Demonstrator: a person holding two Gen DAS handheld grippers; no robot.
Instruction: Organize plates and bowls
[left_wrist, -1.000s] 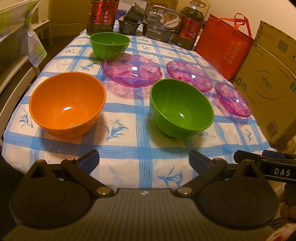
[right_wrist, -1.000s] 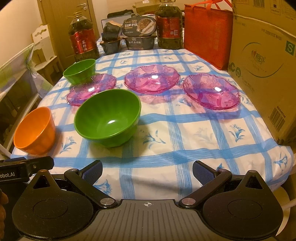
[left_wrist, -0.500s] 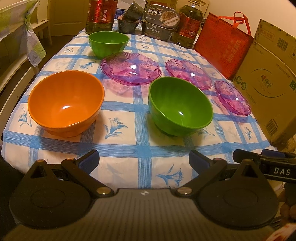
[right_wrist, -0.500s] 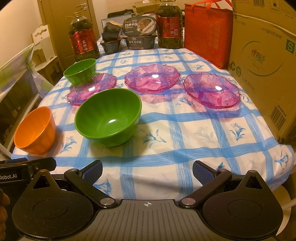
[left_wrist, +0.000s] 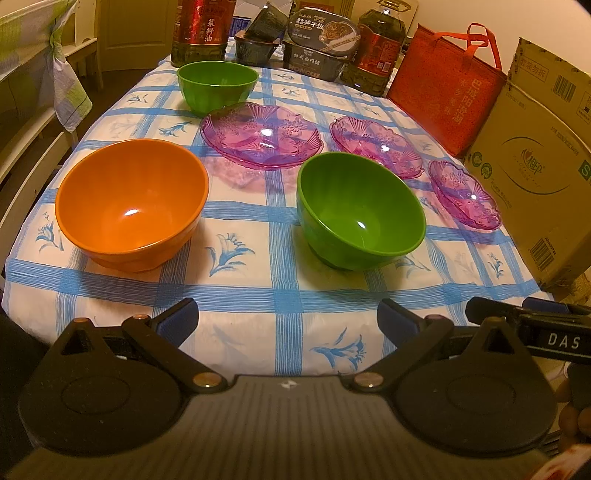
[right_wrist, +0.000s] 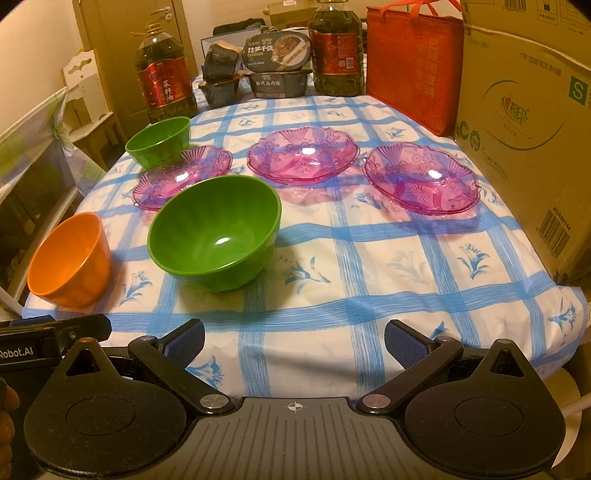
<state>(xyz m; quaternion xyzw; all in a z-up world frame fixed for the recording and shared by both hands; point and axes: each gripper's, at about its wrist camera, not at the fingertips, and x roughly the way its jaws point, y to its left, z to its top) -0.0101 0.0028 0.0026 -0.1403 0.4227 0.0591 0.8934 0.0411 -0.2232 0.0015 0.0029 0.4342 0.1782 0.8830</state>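
Note:
On the blue-checked tablecloth (left_wrist: 273, 295) stand an orange bowl (left_wrist: 129, 203) at the near left, a large green bowl (left_wrist: 358, 214) in the middle and a smaller green bowl (left_wrist: 216, 85) at the back. Three purple glass plates (right_wrist: 303, 153) lie in a row behind the large green bowl (right_wrist: 214, 229). My left gripper (left_wrist: 286, 317) hangs open over the near table edge, in front of both near bowls. My right gripper (right_wrist: 293, 338) is open too, beside it on the right, holding nothing.
Two oil bottles (right_wrist: 166, 81), stacked food boxes (right_wrist: 277, 70) and a red bag (right_wrist: 413, 66) line the far edge. A big cardboard box (right_wrist: 524, 122) stands along the right side. A pale chair (left_wrist: 37, 122) is left of the table.
Both grippers have crept slightly forward toward the table; the bowls and plates sit a little nearer in view. Nothing on the table has moved.

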